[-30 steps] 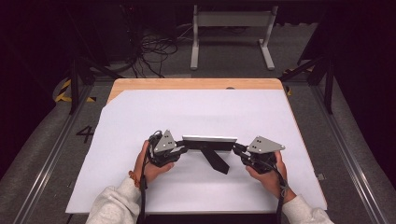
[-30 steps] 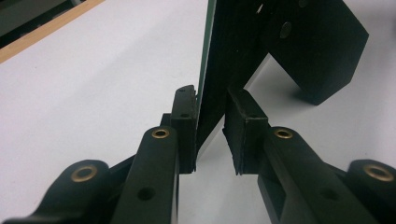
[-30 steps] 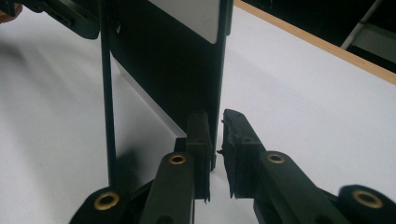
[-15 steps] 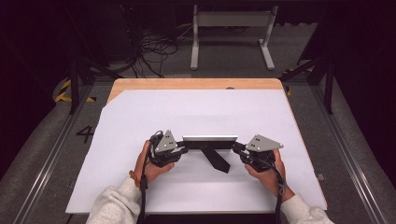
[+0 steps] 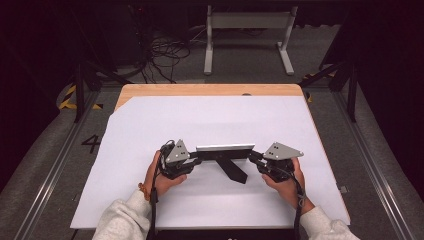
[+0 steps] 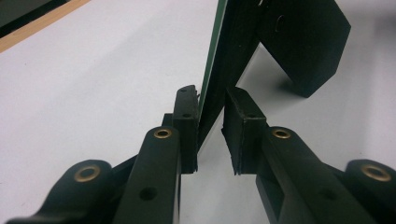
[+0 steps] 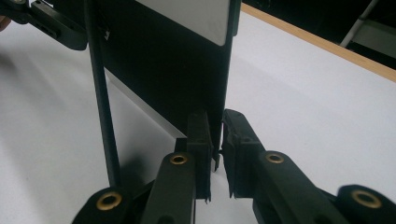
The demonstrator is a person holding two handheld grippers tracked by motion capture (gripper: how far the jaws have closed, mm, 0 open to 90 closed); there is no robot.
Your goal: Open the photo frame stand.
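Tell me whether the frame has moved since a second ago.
No. The frame stands at the same spot relative to the white sheet's edges, held between the left gripper and right gripper.

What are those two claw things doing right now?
Left gripper: closed on the picture frame's left end.
Right gripper: closed on its right end.

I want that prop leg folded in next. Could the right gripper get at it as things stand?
Probably not: the right gripper is clamped on the frame, and so is the left gripper; the prop leg lies behind.
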